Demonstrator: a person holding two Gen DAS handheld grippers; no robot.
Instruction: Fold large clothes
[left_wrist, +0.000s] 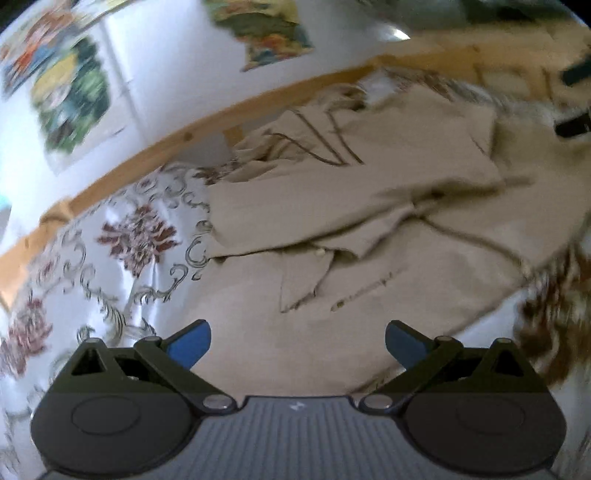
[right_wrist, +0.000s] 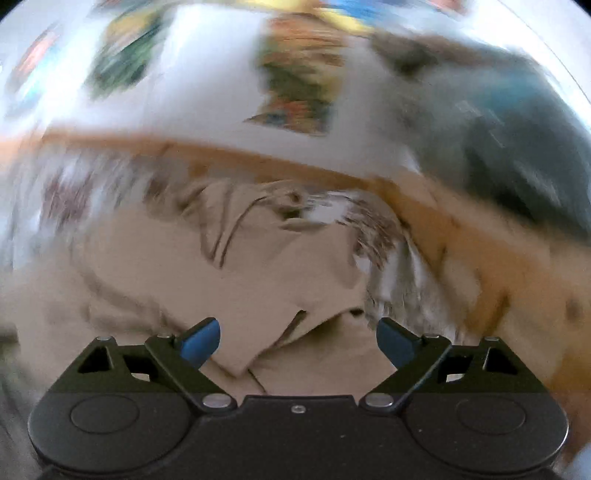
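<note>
Floral bedsheet (left_wrist: 122, 258), beige shirt (left_wrist: 369, 206) half-folded, right view motion-blurred, wall posters (left_wrist: 70, 99) indistinct

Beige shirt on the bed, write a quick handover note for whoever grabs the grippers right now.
Left gripper: open, empty, over the shirt.
Right gripper: open, empty, over the shirt's near edge; its view is blurred.
Shirt lies on the floral bedsheet, beside the wooden rail.
Done: one part is folded over the body.
Left: remaining folds; the sleeve area near the rail looks bunched.
</note>
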